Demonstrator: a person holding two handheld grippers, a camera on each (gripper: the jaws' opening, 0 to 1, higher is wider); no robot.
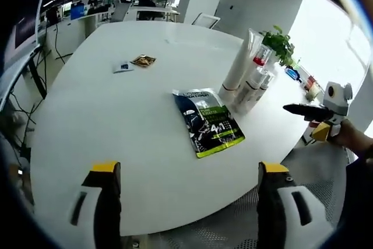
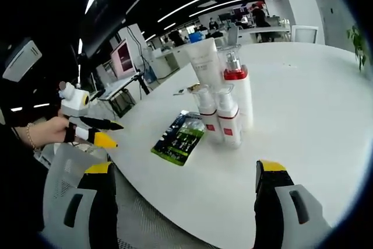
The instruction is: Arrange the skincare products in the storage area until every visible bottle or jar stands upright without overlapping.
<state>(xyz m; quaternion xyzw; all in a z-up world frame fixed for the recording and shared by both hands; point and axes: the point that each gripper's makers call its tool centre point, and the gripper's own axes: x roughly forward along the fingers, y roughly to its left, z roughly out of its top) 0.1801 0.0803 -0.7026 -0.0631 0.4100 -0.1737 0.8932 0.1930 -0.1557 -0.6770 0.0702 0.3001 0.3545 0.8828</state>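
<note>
White and glossy, the round table (image 1: 116, 126) carries the skincare group at the right of centre in the left gripper view: a tall white tube (image 1: 240, 62), a red-collared pump bottle (image 2: 238, 88) and two small spray bottles (image 2: 228, 118), all upright and close together. A dark sachet (image 1: 207, 122) lies flat just beside them, at centre frame. We hold the left gripper (image 1: 189, 170) wide open and empty, and the right gripper (image 2: 183, 170) equally open with nothing in it. We judge the flat sachet is the piece left; we should approach it low from its free edge, away from the bottles, so nothing tips. A small packet (image 1: 143, 60) lies at upper left. Around us is an open office with desks, ceiling light strips and a plant (image 1: 278, 44).
</note>
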